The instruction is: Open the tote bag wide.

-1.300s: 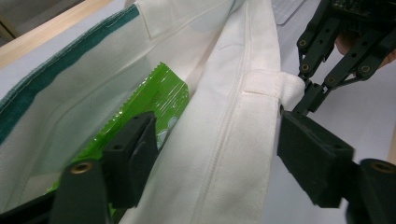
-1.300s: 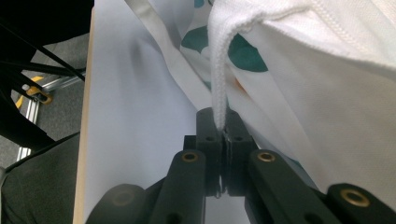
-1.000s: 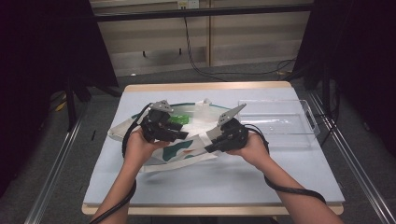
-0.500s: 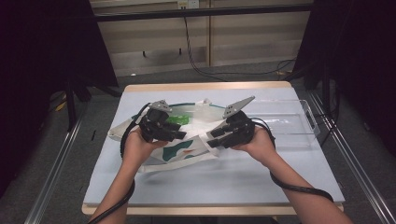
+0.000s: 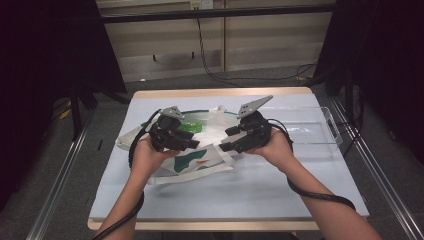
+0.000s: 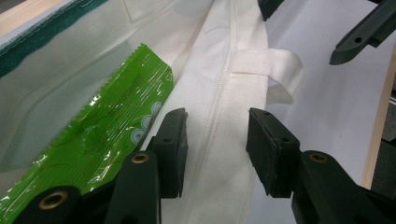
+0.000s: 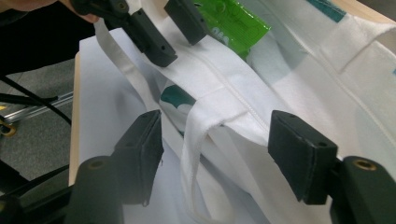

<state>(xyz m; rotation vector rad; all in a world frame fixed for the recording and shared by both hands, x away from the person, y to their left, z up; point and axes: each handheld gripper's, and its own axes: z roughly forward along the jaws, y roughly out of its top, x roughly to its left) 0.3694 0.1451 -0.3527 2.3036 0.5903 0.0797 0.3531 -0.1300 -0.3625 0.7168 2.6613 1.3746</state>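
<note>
My left claw (image 6: 215,154) straddles the stitched rim of a white woven-cloth tote bag with dark green printed patches (image 5: 200,160). Its ribbed black pads stand a little off the fabric on either side, so I cannot tell whether they pinch it. The bag lies slumped and creased on the pale blue sheet covering the wooden-edged counter (image 5: 240,195), between my two hands. In the bag's open mouth lies a glossy bright green plastic packet with a saw-toothed sealed end (image 6: 102,140), crinkled and shiny against the matt weave.

My right claw (image 7: 219,154) has just been opening. Its blocky black jaws now stand wide apart and released, with a flat white cloth strap handle (image 7: 196,140) hanging loose between them, touching neither pad. The handle is sewn onto the bag's hem in a flat doubled band.

Behind the bag, toward the counter's right side, sits a clear rigid plastic tray with rounded handles (image 5: 320,130).
</note>
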